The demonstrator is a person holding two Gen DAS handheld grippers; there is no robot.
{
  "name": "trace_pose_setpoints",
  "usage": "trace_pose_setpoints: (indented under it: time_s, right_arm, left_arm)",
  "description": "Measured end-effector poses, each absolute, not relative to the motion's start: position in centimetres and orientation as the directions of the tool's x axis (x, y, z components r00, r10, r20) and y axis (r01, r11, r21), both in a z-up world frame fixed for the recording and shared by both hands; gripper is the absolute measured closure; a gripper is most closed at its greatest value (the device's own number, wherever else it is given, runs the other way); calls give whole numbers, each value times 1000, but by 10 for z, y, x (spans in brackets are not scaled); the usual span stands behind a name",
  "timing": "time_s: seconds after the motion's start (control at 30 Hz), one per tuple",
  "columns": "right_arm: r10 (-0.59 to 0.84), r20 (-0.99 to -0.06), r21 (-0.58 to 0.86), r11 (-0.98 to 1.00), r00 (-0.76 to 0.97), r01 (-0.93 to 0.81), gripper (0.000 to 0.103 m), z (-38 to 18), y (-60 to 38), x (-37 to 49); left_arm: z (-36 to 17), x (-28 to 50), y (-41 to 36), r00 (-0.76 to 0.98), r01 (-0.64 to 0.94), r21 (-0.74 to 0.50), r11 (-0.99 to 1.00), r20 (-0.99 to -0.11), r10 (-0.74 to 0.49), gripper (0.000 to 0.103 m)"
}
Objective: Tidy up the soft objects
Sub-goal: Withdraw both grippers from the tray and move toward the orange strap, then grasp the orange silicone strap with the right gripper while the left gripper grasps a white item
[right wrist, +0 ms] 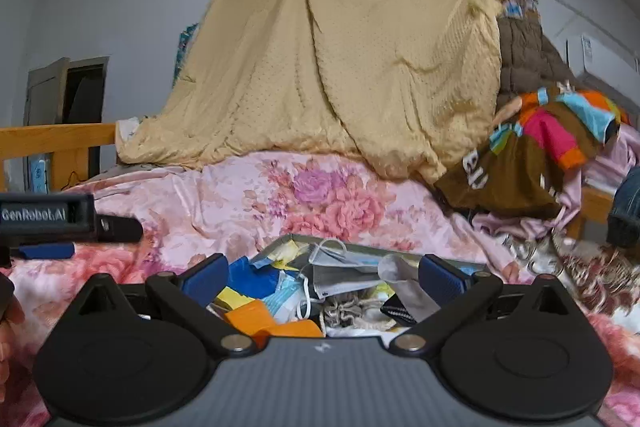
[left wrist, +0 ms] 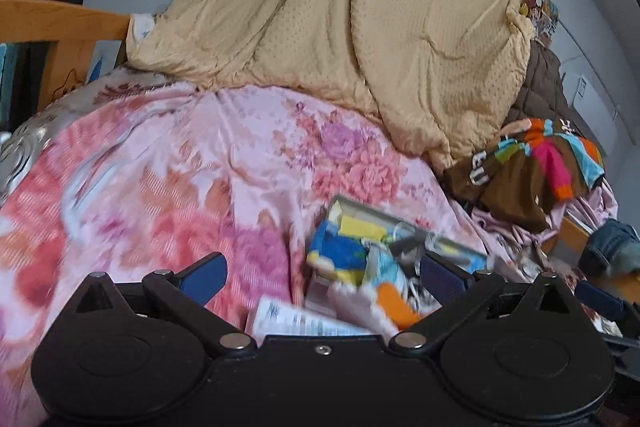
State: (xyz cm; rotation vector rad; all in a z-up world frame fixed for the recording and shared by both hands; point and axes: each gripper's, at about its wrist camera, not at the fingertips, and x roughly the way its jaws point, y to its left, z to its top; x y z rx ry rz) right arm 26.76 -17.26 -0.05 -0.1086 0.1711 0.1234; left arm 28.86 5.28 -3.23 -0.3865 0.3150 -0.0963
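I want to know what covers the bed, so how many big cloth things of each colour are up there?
Tan quilt: 1
Pink flowered bedspread: 1
Brown quilted blanket: 1
Brown garment with bright patches: 1
Total: 4

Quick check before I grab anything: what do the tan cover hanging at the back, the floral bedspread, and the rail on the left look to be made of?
Tan cover: soft matte fabric with a dotted, dimpled texture, probably plush or quilted.
Floral bedspread: smooth cloth with a slight sheen on its creases, satin-like, though polyester or cotton is unclear.
Rail: light wood, plain and orange-toned, likely varnished.
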Motion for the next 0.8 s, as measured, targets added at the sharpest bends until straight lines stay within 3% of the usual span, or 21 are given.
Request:
trace_pose_setpoints:
  time_s: [0.2,0.37,0.47,0.6,0.67,0.8]
  right_arm:
    - [140,-302,-20,988,943,-153,0,-21,-186,301]
    - [177,-351,106,983,919,-149,0,-32,-200,312]
    - [184,-370,140,980,910,-141,0,-36,-203,317]
    - [199,-361,188,972,911,-138,5,-35,-204,324]
    - [209,-366,204,969,907,-141,14,-36,-201,327]
    - [200,-383,212,969,902,-125,15,-41,-195,332]
  left_arm:
    - [-32,321,46,957,2,-429,903,-261,-126,1]
    - [-48,351,44,909,-66,-559,827,-376,-182,1]
    - [-56,359,37,879,-135,-561,817,-449,-162,1]
    - [-58,367,29,865,-158,-548,822,-478,-153,1]
    - [-57,373,26,861,-169,-546,820,-486,-146,10]
    - [-53,380,13,846,-178,-420,890,-527,-79,26]
